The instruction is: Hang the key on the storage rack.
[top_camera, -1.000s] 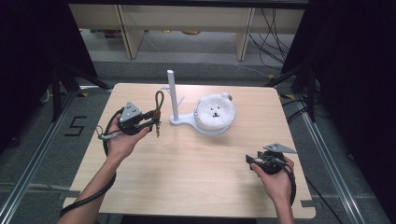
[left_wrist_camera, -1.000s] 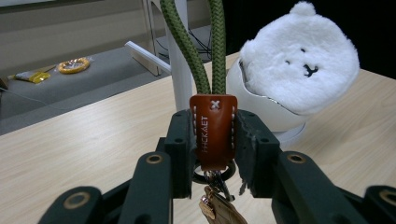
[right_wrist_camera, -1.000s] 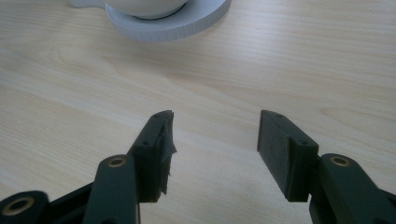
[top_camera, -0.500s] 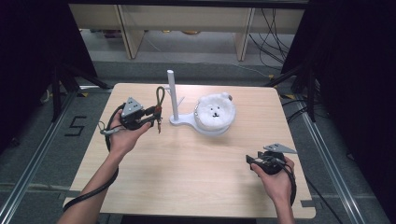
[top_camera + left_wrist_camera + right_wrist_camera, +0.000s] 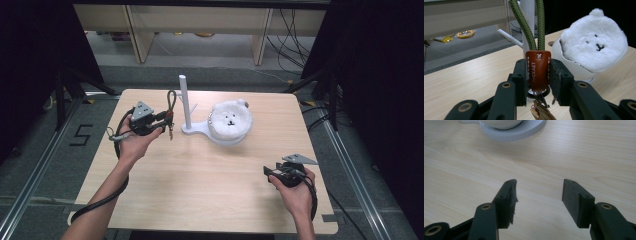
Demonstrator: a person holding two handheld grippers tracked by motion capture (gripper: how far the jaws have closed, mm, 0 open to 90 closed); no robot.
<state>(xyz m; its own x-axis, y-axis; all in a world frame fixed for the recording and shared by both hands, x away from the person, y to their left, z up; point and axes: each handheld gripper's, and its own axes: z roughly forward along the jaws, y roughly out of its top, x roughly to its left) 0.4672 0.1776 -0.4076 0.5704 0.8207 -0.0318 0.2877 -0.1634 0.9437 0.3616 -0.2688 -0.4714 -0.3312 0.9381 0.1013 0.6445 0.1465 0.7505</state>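
Note:
My left gripper [image 5: 167,118] [image 5: 538,75] is shut on the brown leather tab [image 5: 538,71] of a keychain. Its green cord loop [image 5: 172,102] [image 5: 530,27] stands up from the jaws, just left of a white stand's upright post [image 5: 184,100] [image 5: 528,22]. A metal clasp [image 5: 539,108] hangs below the tab. A white fluffy bear-faced pouch [image 5: 230,120] [image 5: 592,46] sits on the stand's round base [image 5: 225,140] [image 5: 524,131]. My right gripper [image 5: 267,171] [image 5: 539,196] rests low over the table's front right, open, with nothing between its jaws.
The wooden table [image 5: 200,190] ends at a front edge close to the right hand. A short side peg [image 5: 507,37] juts from the post. Behind the table stand shelf legs [image 5: 135,30] and loose cables [image 5: 290,30] on the floor.
The left gripper has carried the keychain slightly up and toward the post. The right gripper has stayed where it was.

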